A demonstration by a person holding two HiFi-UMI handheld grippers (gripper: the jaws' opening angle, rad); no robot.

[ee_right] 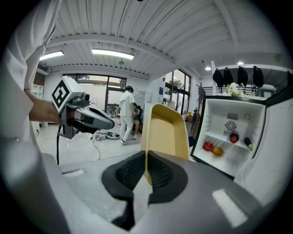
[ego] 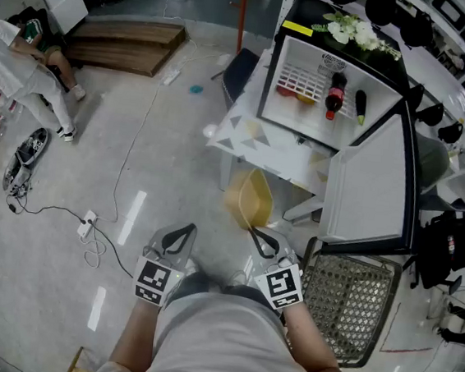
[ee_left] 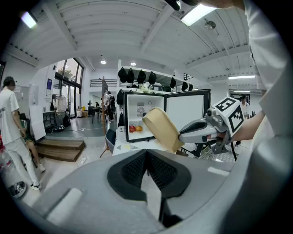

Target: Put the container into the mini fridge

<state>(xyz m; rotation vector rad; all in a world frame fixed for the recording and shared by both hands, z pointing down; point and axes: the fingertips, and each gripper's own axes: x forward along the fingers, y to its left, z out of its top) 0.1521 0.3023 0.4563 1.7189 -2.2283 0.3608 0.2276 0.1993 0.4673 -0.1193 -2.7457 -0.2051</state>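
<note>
My right gripper [ego: 258, 236] [ee_right: 145, 170] is shut on the rim of a tan rectangular container [ego: 249, 198] [ee_right: 165, 132] [ee_left: 162, 129], held tilted in the air before me. The mini fridge [ego: 329, 88] [ee_right: 229, 137] [ee_left: 142, 116] stands on a low table with its door [ego: 373, 183] swung open to the right. Inside are a dark bottle with a red label [ego: 335, 93], red and orange fruit [ee_right: 212, 148] and a second bottle. My left gripper [ego: 179, 235] [ee_left: 145, 157] is shut on nothing, to the left of the container.
A wire basket [ego: 349, 296] stands on the floor below the fridge door at my right. A person in white [ego: 18, 68] crouches at the far left near wooden steps [ego: 128, 42]. A power strip with cables [ego: 88, 225] lies on the floor at left.
</note>
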